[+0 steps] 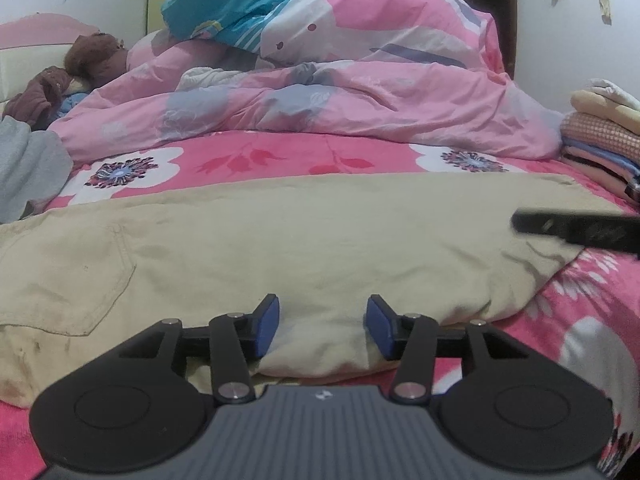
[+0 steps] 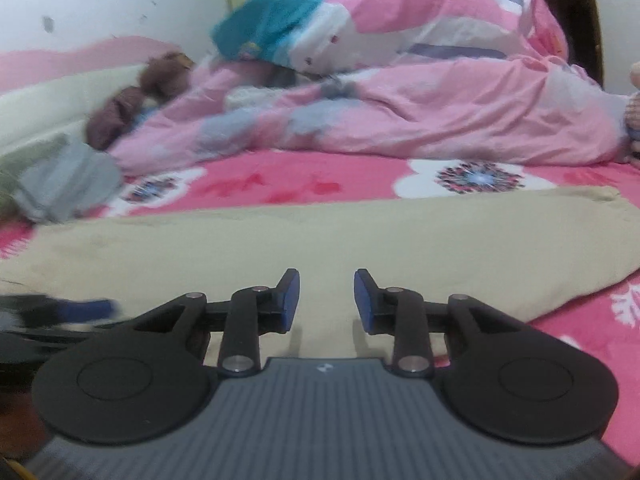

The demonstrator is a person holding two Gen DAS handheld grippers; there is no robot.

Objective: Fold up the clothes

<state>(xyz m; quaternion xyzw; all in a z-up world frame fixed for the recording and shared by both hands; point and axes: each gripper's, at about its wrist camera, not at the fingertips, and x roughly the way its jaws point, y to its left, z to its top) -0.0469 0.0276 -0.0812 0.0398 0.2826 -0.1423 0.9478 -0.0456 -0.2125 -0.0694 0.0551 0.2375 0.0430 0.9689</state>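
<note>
A beige cotton garment with a patch pocket (image 1: 280, 240) lies folded flat across the bed's pink flowered sheet (image 1: 248, 156), before a heaped pink quilt (image 1: 360, 80). The left gripper (image 1: 323, 330) has its blue-padded fingers (image 1: 267, 330) apart over the garment's near edge, gripping nothing. The right gripper (image 2: 326, 298) likewise hovers with fingers apart, empty.
</note>
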